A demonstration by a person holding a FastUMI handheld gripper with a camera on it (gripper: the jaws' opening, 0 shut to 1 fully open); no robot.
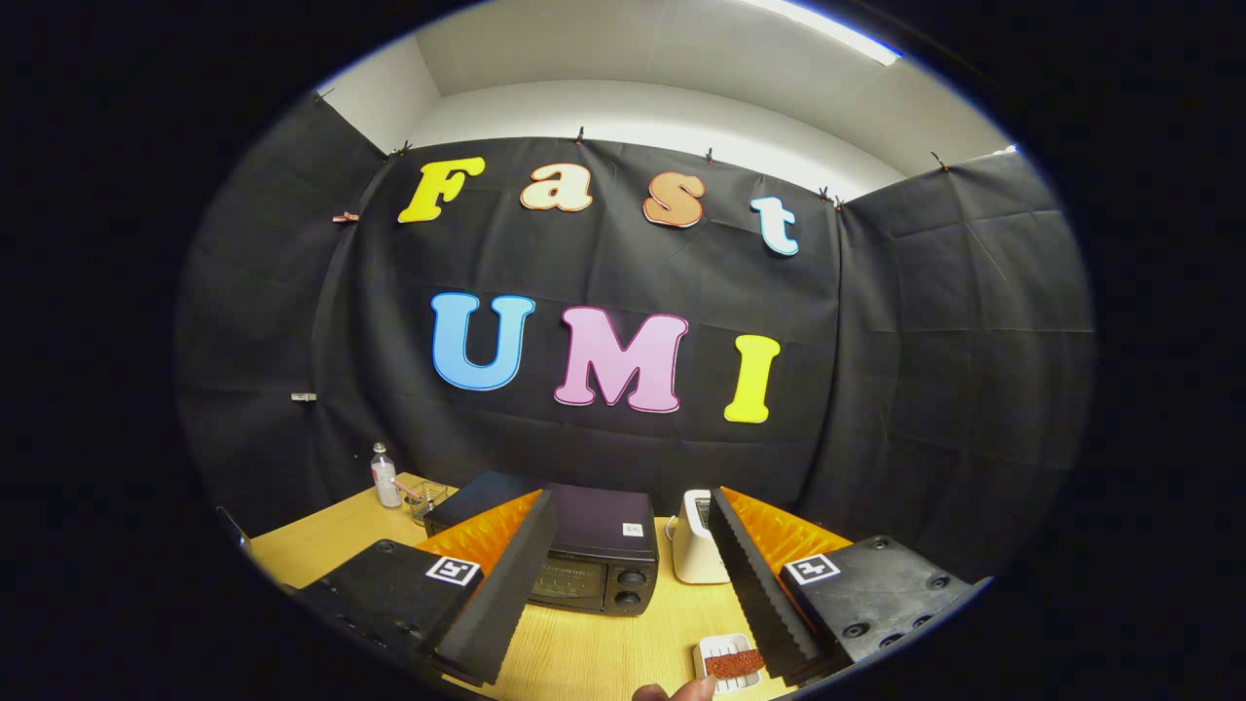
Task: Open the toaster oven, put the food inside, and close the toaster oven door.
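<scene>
The tongs [633, 545] are standing released, fingers wide apart and gripping nothing. Between them, beyond the tips, the toaster oven [584, 555] is sitting door-closed on the wooden surface [594, 647] — the food [734, 664] is lying on a small white dish [722, 646] by the right finger.

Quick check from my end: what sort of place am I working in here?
Most likely a staged recording booth, not a real kitchen: black cloth walls pinned up around a wooden table holding a closed toaster oven, a white toaster and food on a small tray. The gripper fingers stand open.
</scene>
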